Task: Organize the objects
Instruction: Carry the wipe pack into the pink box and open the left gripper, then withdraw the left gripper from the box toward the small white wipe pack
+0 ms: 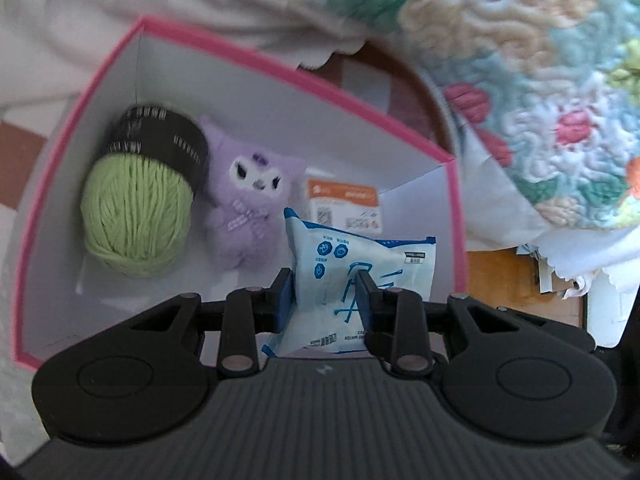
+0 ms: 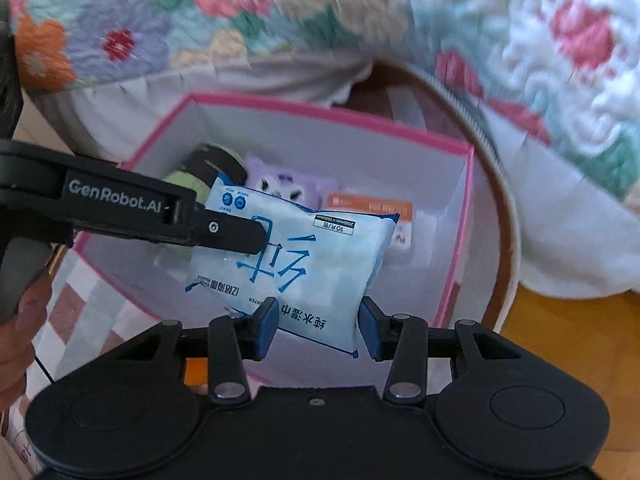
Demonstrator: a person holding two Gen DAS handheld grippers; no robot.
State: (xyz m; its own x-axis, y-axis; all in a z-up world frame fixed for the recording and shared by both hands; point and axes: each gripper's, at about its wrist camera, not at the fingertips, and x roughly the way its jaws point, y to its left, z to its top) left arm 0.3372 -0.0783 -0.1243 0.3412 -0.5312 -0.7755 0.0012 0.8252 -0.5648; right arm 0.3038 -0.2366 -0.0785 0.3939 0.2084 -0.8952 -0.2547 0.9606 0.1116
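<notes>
A pink-rimmed white box (image 1: 256, 56) holds a green yarn ball (image 1: 136, 216) with a black band, a purple plush toy (image 1: 248, 208) and an orange-and-white packet (image 1: 344, 204). My left gripper (image 1: 324, 292) is shut on a blue-and-white wet-wipes pack (image 1: 360, 264) and holds it over the box's right part. In the right wrist view the left gripper (image 2: 248, 236) comes in from the left, clamped on the pack (image 2: 304, 264) above the box (image 2: 460, 216). My right gripper (image 2: 316, 324) is open, its pads on either side of the pack's near edge; I cannot tell if they touch it.
A floral quilt (image 1: 520, 80) hangs over the back and right. A round wooden hoop or rim (image 2: 508, 240) curves beside the box's right wall. A checked cloth (image 1: 24, 160) lies left of the box. Orange wooden surface (image 2: 560, 328) shows at right.
</notes>
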